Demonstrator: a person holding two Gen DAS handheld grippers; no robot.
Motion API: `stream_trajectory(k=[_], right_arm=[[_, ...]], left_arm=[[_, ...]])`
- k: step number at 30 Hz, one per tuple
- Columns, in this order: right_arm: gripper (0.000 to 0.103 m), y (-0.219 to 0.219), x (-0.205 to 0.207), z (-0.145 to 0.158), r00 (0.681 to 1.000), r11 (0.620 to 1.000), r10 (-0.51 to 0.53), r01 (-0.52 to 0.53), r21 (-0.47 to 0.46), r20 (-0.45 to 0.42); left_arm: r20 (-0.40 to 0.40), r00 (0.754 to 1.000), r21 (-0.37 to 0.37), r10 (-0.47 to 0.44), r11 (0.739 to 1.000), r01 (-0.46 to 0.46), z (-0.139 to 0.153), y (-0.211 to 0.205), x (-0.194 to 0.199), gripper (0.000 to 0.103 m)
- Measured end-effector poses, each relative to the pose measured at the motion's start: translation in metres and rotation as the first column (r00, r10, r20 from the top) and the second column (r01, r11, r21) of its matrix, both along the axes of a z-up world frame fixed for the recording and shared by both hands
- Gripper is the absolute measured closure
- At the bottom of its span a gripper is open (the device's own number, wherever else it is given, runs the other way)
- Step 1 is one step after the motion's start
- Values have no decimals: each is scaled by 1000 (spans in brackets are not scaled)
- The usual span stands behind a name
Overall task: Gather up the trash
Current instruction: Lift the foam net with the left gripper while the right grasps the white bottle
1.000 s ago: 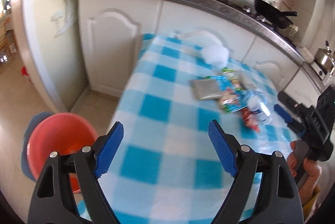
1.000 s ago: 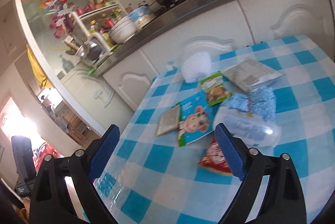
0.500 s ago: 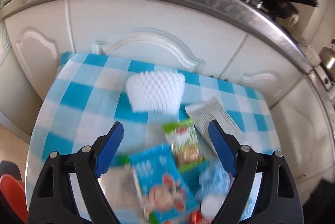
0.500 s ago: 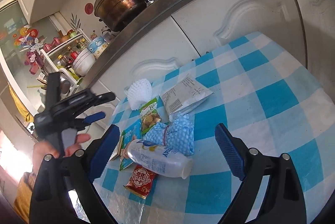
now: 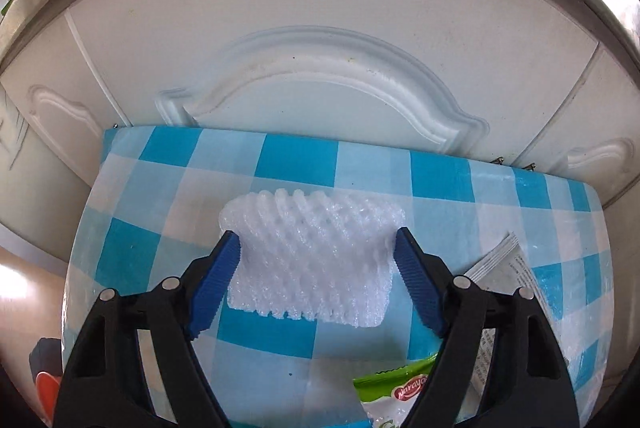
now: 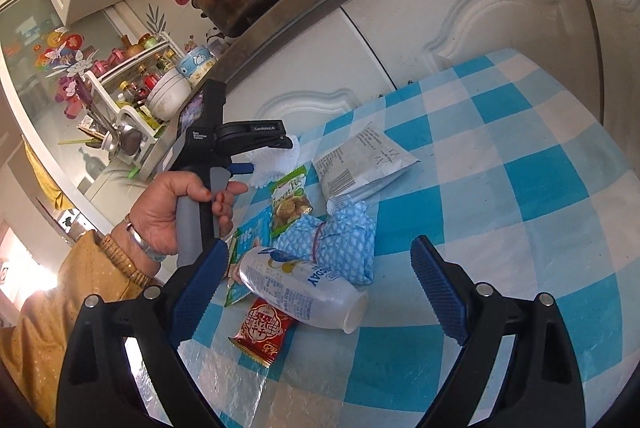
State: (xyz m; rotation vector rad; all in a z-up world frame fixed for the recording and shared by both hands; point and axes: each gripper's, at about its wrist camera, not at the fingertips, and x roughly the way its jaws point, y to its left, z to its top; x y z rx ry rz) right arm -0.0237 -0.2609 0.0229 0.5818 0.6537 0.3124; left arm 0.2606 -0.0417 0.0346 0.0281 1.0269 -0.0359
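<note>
Table [image 5: 296, 164]: covered in blue check cloth and filling the lower half of both views, so the trash is kept in one reachable patch.
Trash pile [image 6: 320, 252]: bottle, wrappers and packets are clustered at centre of the right view.
Foam net [image 5: 312, 260]: lies mid-frame, at the pile's far edge.
Left gripper [image 5: 316, 264]: jaws have just been closing around the net; the pads are at its sides, apparently touching.
Right gripper [image 6: 316, 292]: held spread, empty, in waiting.
</note>
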Motion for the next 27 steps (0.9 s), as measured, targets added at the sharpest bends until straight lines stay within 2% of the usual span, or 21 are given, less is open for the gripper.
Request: stream_trajectory(k=[6, 10, 20, 27], right_arm=[[12, 11, 4, -8, 998, 999, 47, -48, -21, -42], [12, 16, 4, -9, 997, 997, 64, -66, -35, -50], [12, 40, 7, -10, 990, 983, 127, -134, -127, -59], [12, 41, 6, -12, 988, 982, 135, -143, -124, -71]], left_arm=[[33, 999, -6, -18, 1000, 18, -3, -1, -10, 46], [48, 999, -43, -18, 999, 20, 3, 7, -22, 56], [85, 995, -91, -47, 994, 55, 14, 30, -73, 67], [126, 989, -134, -77, 987, 94, 30, 52, -122, 71]])
